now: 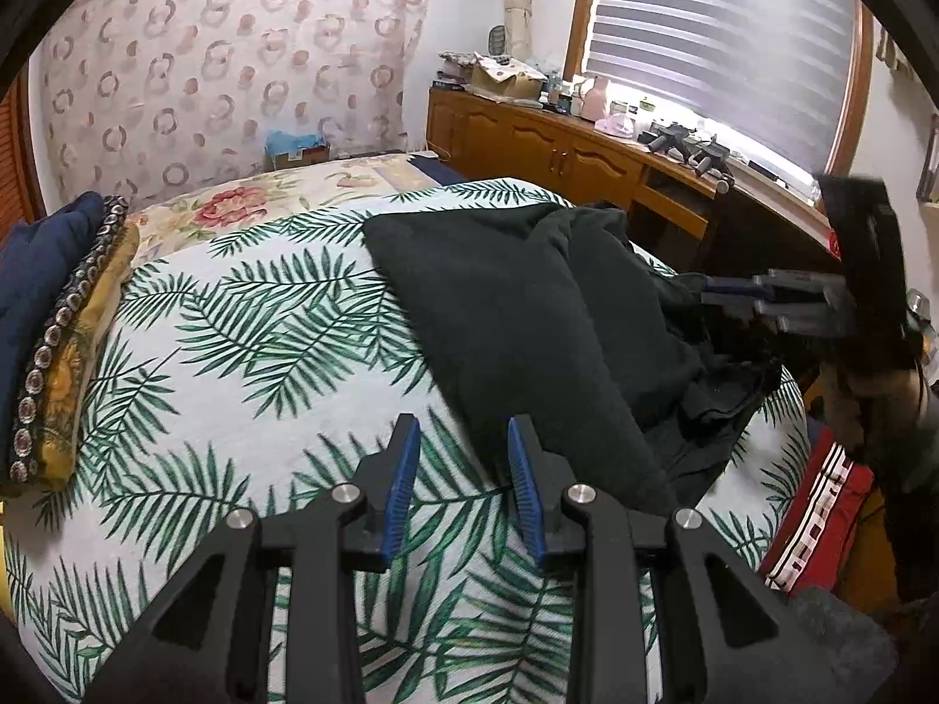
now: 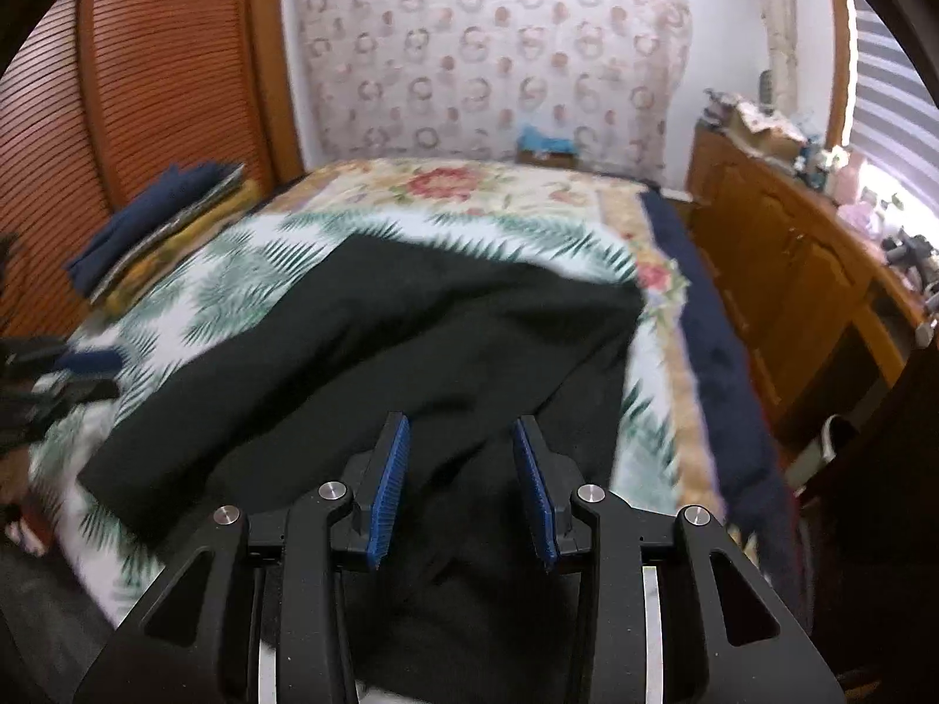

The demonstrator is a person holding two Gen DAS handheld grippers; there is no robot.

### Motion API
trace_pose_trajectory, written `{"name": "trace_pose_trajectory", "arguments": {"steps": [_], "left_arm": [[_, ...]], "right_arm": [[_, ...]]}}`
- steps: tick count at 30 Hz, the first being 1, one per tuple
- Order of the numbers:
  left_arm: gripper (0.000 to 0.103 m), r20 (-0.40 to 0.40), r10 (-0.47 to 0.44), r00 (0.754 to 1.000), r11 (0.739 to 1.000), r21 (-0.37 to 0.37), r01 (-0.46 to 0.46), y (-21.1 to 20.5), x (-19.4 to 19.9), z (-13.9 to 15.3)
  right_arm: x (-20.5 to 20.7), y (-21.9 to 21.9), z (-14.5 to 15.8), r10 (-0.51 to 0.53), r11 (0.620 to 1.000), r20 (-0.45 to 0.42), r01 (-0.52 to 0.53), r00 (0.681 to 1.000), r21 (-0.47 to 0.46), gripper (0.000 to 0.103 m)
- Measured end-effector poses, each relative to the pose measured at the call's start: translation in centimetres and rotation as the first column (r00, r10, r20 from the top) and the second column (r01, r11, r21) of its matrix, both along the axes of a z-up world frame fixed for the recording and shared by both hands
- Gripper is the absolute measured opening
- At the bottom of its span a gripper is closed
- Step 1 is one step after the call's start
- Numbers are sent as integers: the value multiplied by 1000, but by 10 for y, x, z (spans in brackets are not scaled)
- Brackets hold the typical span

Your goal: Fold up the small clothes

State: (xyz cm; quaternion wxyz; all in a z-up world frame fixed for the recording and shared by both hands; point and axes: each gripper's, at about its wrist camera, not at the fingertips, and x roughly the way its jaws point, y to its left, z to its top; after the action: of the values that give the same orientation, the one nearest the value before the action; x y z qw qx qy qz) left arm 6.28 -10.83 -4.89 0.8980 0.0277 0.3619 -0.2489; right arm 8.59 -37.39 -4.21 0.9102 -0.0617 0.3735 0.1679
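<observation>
Blurring right view | dark garment [image 2: 364,352] near edge cut off by tongs

A bed is covered by a white spread with green palm leaves [image 1: 246,364], and a floral blanket [image 1: 246,202] is seen behind it. A wooden cabinet [image 1: 546,146] is placed under a window blind [image 1: 716,41]. A patterned curtain [image 1: 235,58] is hung behind the bed.

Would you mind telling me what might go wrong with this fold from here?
1. The dark garment is bunched on its right side, so a fold now may trap wrinkles.
2. The right gripper is open above thick layers and might pinch several at once.
3. The left gripper is open over the leaf-print sheet and could grab it instead.
</observation>
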Motion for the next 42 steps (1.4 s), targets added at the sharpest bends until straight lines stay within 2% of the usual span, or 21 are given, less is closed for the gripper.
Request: {"name": "trace_pose_trajectory", "arguments": {"steps": [3,8,12,20,21,23,25,30,34,37,39,42], "left_arm": [[29,9,4,1000,1000,-3,-4,-6,1,2],[29,20,12,1000,1000,1,-12,-12,0,2],[29,9,11,1000,1000,5,-11,-12,-2,-3],[29,-8,20,1000,1000,-5,-20,-7,-5,-11],[29,-8,20,1000,1000,-6,-20,-7,-5,-12],[29,-9,20,1000,1000,-8,-20,-5,-7,-12],[29,-8,22,1000,1000,-9,-22,-5,-7,-12],[29,1,24,1000,1000,-17,-24,-5,-8,-10],[29,5,19,1000,999,-26,-19,-5,-10,-6],[30,7,13,1000,999,-43,-12,-4,-10,-4],[36,4,7,1000,998,-54,-7,-5,-10,-2],[36,-2,-3,1000,999,-52,3,-8,-9,-4]], "right_arm": [[-11,6,-9,26,1000,-21,-25,999,16,36],[-31,13,-26,22,1000,-31,-23,999,-7,36],[-33,9,-37,-22,999,-43,21,999,-28,36],[-25,6,-45,-44,999,-68,46,997,23,36],[-25,7,-44,-38,999,-63,40,997,26,35],[-22,8,-42,-19,999,-55,21,998,45,14],[-22,5,-38,-5,998,-37,7,999,66,4],[-39,-8,-8,-8,991,61,0,998,133,2],[-51,-22,17,-14,989,93,0,996,146,2],[-62,-35,30,-34,992,103,20,994,127,2],[-70,-49,36,-67,993,114,56,991,102,2],[-66,-65,27,-104,993,72,100,992,54,2]]}}
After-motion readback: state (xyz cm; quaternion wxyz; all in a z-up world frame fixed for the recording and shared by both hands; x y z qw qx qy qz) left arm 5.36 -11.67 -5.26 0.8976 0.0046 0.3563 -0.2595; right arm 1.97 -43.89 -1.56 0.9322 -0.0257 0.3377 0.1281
